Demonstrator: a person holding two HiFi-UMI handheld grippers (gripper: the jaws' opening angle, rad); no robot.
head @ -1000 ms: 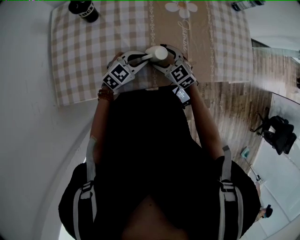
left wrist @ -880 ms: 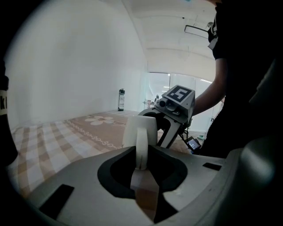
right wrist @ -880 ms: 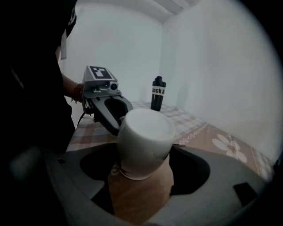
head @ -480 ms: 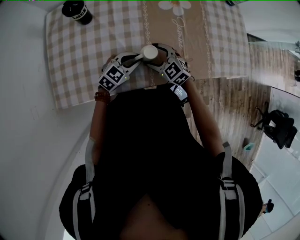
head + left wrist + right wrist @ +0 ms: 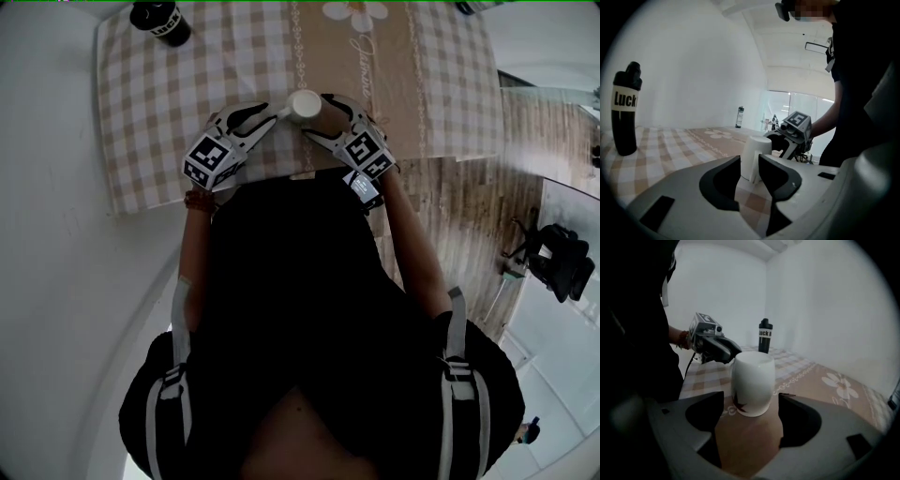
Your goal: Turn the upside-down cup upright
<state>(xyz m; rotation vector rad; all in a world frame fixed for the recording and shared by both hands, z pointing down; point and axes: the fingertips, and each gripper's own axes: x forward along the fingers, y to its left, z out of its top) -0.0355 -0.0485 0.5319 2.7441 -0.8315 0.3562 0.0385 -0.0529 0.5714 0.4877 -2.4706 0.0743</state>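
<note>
A white cup (image 5: 752,380) with a dark leaf mark stands on the table, wider end up. In the head view the cup (image 5: 305,105) is between both grippers, with its handle (image 5: 753,165) toward the left one. My left gripper (image 5: 749,161) has just been opening its jaws. It is open, with the handle just ahead of its tips and nothing pressed, and it is left of the cup (image 5: 267,114). My right gripper (image 5: 751,401) stands wide open just short of the cup, not touching it, and is right of the cup (image 5: 323,120).
A black bottle (image 5: 161,19) stands at the far left corner of the checked tablecloth (image 5: 159,103). A second small bottle (image 5: 739,117) stands at the far end. The table's near edge is right below the grippers, against the person's body.
The cup, lying tilted between the grippers a second ago, now stands. The left gripper has let go of the handle and drawn back to the left. The right gripper stayed put.
</note>
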